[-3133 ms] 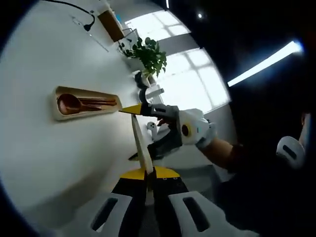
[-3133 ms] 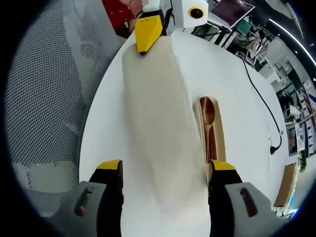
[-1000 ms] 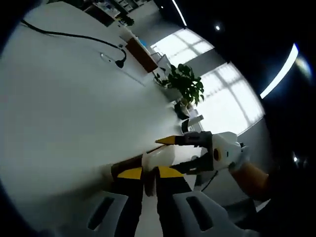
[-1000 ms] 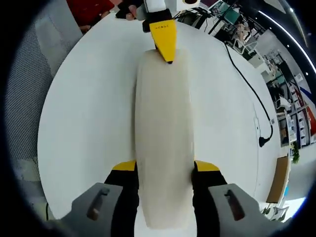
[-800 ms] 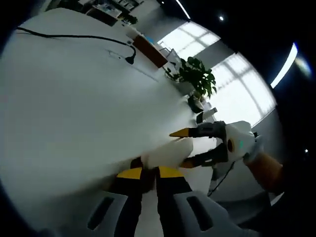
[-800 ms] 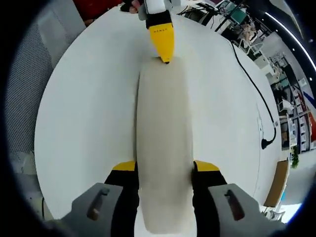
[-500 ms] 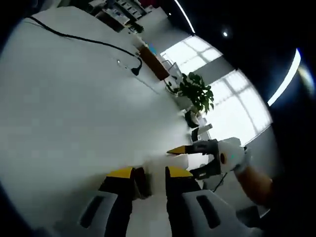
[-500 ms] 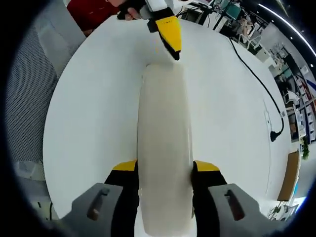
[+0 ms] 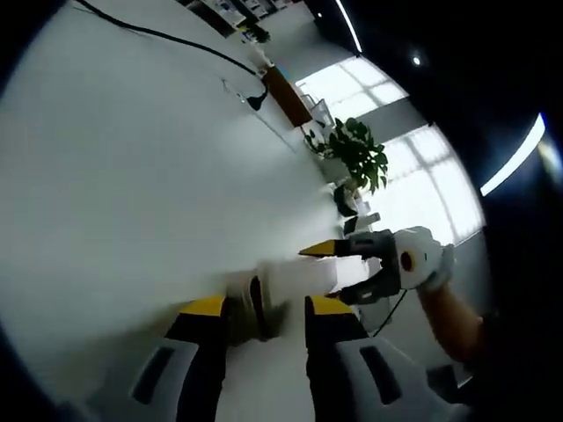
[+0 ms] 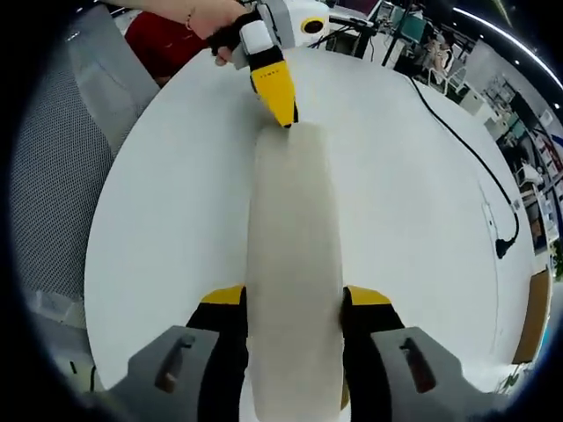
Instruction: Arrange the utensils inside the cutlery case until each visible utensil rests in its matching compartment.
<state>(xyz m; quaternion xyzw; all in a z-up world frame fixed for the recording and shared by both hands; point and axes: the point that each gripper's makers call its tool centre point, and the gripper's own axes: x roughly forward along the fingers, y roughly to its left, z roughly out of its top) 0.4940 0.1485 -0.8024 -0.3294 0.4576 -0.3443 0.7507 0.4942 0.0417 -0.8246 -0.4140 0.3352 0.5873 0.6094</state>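
Right gripper [image 10: 293, 303]: its yellow-tipped jaws are closed against the two long sides of the long cream-coloured cutlery case with rounded ends [image 10: 293, 264], holding it. The closed case lies lengthwise on the round white table [image 10: 167, 220], running away from the camera. No utensils can be seen; its lid side faces up.

Left gripper [image 9: 262, 308]: in the left gripper view its jaws stand a little apart, straddling the near end of the case [image 9: 295, 277]; contact with the case cannot be confirmed there. In the right gripper view the left gripper [image 10: 280, 110] has its yellow tip at the far end of the case, held by a person's hand [image 10: 211, 18].

Surroundings: a black cable [image 10: 462, 141] crosses the table, well clear of the case. A green potted plant [image 9: 356, 158] stands beyond the table edge, before bright windows [image 9: 413, 167].
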